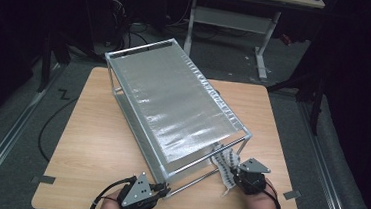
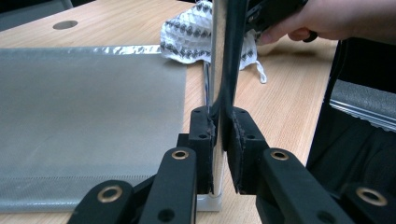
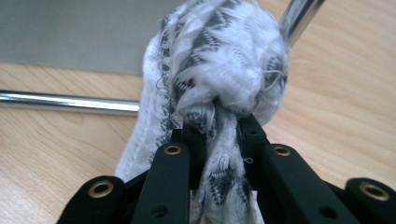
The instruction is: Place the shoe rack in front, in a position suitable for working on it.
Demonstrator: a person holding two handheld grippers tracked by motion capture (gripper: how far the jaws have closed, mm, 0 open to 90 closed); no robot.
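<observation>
The left hand-held gripper (image 1: pixel 163 188) sits at the near edge of the wooden table (image 1: pixel 85 142), clenched on the near corner post (image 2: pixel 219 70) of a metal-framed rack (image 1: pixel 173 103). In the left gripper view its two black jaws press on either side of that chrome upright, whose foot ends in a pale cap on the tabletop; the post's top runs out of the picture. The rack's upper shelf (image 1: pixel 171 101) is a translucent grey sheet that blurs what lies under it, so the lower level (image 2: pixel 88 126) reads in the high view as little more than a second rail line.

The right hand-held gripper (image 1: pixel 232 174) grasps a white cloth with a dark woven pattern (image 1: pixel 223 165), just beside the rack's near right corner. In the right gripper view the bunched cloth (image 3: pixel 219 79) is pinched between the jaws and bulges above them, covering most of what lies beyond; a chrome rail (image 3: pixel 70 102) runs across behind it, and another bar slants off at the upper right. The lower end of the cloth is cut off by the frame. From the left gripper view the cloth (image 2: pixel 187 35) lies bunched on the table behind the post, partly hidden by it, with the person's right hand (image 2: pixel 336 18) cropped at the upper edge.

In the high view both forearms are cut off at the bottom, and the room around the table is too dark to make out.
</observation>
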